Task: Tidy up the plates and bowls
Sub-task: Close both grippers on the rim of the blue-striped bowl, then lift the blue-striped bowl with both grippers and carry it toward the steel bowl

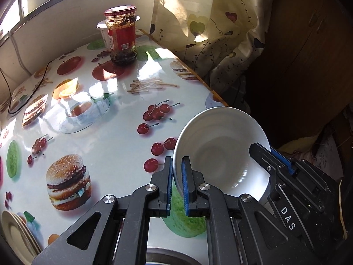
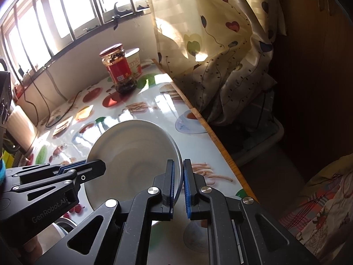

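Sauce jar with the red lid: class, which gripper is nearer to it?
Left, judging by the jar's size in each view. Both the left gripper and right gripper are well short, clamping the white bowl's rim.

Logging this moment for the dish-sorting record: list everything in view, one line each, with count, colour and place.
bowl: one, white, tilted above the table's near right corner, rim gripped on two sides
plates: small stack, cream, table's near left edge
jar: one, red lid and label, far end
tub: one, white, behind the jar
table: one, glossy food-print cover
curtain: cream, heart pattern, right of the table
left gripper: black, shut on the bowl
right gripper: black, shut on the bowl
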The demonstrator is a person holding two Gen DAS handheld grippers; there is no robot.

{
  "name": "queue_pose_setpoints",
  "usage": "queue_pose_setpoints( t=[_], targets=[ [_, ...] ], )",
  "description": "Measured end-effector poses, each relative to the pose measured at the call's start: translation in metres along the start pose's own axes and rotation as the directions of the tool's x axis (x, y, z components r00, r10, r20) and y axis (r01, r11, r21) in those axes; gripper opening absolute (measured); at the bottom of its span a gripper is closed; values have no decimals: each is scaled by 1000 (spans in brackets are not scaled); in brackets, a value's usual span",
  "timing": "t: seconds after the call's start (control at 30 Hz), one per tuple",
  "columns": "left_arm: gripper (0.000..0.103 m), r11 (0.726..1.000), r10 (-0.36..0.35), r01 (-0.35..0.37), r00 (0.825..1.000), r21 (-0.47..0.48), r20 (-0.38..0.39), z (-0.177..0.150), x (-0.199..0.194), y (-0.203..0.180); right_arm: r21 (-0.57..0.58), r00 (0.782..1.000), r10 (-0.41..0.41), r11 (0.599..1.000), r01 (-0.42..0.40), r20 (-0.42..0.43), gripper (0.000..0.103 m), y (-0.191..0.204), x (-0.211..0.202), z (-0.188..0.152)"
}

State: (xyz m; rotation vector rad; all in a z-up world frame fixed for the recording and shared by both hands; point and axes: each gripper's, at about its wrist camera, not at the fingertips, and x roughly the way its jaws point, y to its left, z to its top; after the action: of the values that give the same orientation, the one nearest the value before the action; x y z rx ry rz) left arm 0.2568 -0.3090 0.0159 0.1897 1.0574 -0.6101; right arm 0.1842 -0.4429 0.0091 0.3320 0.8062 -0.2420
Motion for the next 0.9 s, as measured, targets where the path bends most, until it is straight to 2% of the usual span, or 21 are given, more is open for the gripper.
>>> queue_pose_setpoints(
  t=[0.9],
  targets=[
    [8, 1000, -15, 16, 995, -15, 99, -29, -66, 9, -40, 995, 15, 999, -12, 95, 9, 36, -67, -14]
  ],
)
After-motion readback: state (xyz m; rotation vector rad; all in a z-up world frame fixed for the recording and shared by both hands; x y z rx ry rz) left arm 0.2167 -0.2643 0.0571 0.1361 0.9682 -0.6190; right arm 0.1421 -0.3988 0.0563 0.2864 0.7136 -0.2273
